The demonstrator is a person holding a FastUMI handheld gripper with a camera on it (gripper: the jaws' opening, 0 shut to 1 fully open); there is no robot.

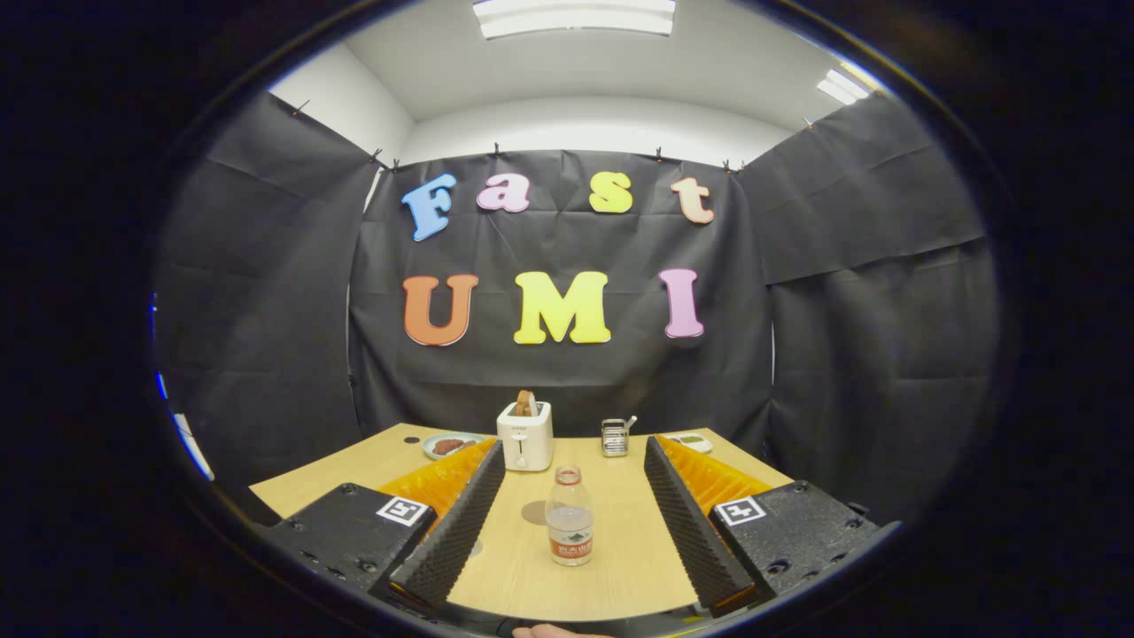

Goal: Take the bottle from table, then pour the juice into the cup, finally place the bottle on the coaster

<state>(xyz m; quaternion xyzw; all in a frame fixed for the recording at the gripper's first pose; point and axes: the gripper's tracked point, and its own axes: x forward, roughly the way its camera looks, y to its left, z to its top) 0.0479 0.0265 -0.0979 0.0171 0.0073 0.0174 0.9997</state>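
Observation:
A small clear plastic bottle [569, 518] with a pale cap and a red-and-white label stands upright on the wooden table [620, 567]. It sits midway between my two fingers, and neither one touches it. My gripper [574, 446] is open, its fingers spread wide to either side of the bottle. A round brownish coaster [534, 512] lies flat just behind and left of the bottle, partly hidden by it. I cannot make out a cup for certain.
Beyond the fingers stands a white toaster [524, 436] with toast poking out. Left of it is a plate [452, 445] with dark food; right of it are a small metal container [614, 437] and a white flat item [692, 441]. Black cloth walls close in behind the table.

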